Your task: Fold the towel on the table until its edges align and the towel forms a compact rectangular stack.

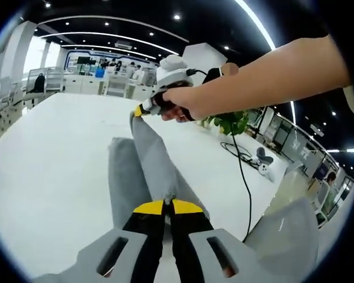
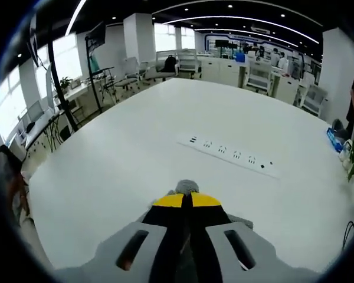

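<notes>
A grey towel (image 1: pixel 143 166) hangs stretched above the white table (image 1: pixel 53 159), pulled taut between both grippers, with a second layer drooping to its left. My left gripper (image 1: pixel 168 203) is shut on the towel's near corner, yellow tips together. The right gripper (image 1: pixel 143 110), held by a person's hand (image 1: pixel 186 105), pinches the towel's far corner. In the right gripper view my right gripper (image 2: pixel 186 197) is shut, with a small bunch of grey towel (image 2: pixel 187 186) poking out beyond its tips.
A white power strip (image 2: pixel 230 154) lies on the table (image 2: pixel 118 147) ahead of the right gripper. A black cable (image 1: pixel 242 171) runs over the table's right edge, near a green plant (image 1: pixel 231 122). Desks and chairs stand beyond the table.
</notes>
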